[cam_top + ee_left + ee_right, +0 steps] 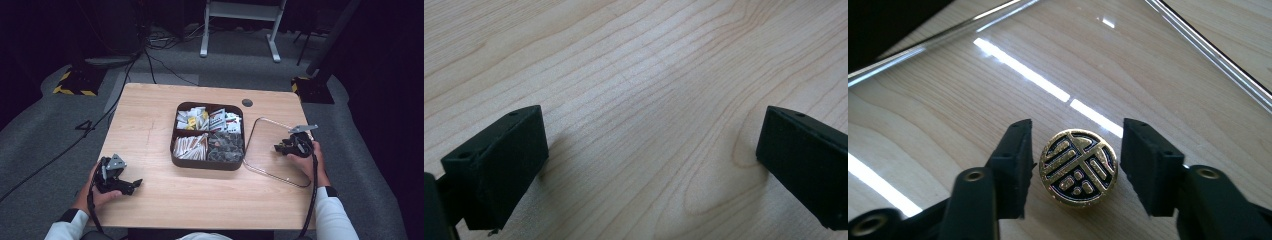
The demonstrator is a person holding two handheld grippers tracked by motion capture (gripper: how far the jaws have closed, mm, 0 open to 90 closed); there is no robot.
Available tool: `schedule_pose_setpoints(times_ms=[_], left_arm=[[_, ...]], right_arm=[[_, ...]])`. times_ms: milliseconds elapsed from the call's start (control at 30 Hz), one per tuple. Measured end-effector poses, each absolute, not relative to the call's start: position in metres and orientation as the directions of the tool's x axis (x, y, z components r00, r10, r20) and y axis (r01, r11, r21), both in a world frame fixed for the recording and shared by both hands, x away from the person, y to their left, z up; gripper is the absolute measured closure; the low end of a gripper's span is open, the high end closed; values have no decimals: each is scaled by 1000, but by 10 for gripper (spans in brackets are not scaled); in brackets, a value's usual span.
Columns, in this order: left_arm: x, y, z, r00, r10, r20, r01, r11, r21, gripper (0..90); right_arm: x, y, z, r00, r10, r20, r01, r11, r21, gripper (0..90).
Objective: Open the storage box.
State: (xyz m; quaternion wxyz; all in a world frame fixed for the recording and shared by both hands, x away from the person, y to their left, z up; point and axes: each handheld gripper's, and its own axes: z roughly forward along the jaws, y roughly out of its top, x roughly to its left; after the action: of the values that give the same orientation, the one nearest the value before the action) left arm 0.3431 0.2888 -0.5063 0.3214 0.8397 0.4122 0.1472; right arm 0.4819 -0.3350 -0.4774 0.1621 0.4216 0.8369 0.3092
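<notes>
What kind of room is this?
Probably a lab or recording studio: a lone wooden table on grey carpet, cables trailing over the floor, and yellow-and-black hazard-striped stand bases in the dark surroundings.

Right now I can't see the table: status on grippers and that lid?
Left gripper open over bare table. Right gripper open astride lid knob, pads clear. Glass lid flat beside box. Nothing blocking.

hand-held gripper (651, 170): jaws wide apart | below: bare wooden table (639, 75)
</notes>
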Motion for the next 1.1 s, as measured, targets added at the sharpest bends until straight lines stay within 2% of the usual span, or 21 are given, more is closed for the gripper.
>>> schedule_pose_setpoints(times_ms=[67, 100, 267, 700, 1100], left_arm=[[343, 289, -506, 617, 787, -18, 598, -453, 661, 5], [343, 289, -506, 616, 787, -18, 598, -452, 662, 5], [343, 289, -506, 617, 787, -18, 598, -453, 661, 5], [343, 289, -506, 618, 786, -18, 597, -455, 661, 5], [344, 289, -507, 619, 785, -20, 596, -453, 664, 4]], right_arm=[[482, -337, -477, -588, 809, 6, 614, 442, 654, 405], [482, -337, -476, -580, 815, -5, 618, 444, 649, 328], [480, -339, -472, -561, 827, -17, 615, 431, 661, 297], [473, -334, -451, -586, 810, 28, 558, 379, 738, 284], [470, -317, -442, -623, 782, -1, 500, 399, 769, 285]])
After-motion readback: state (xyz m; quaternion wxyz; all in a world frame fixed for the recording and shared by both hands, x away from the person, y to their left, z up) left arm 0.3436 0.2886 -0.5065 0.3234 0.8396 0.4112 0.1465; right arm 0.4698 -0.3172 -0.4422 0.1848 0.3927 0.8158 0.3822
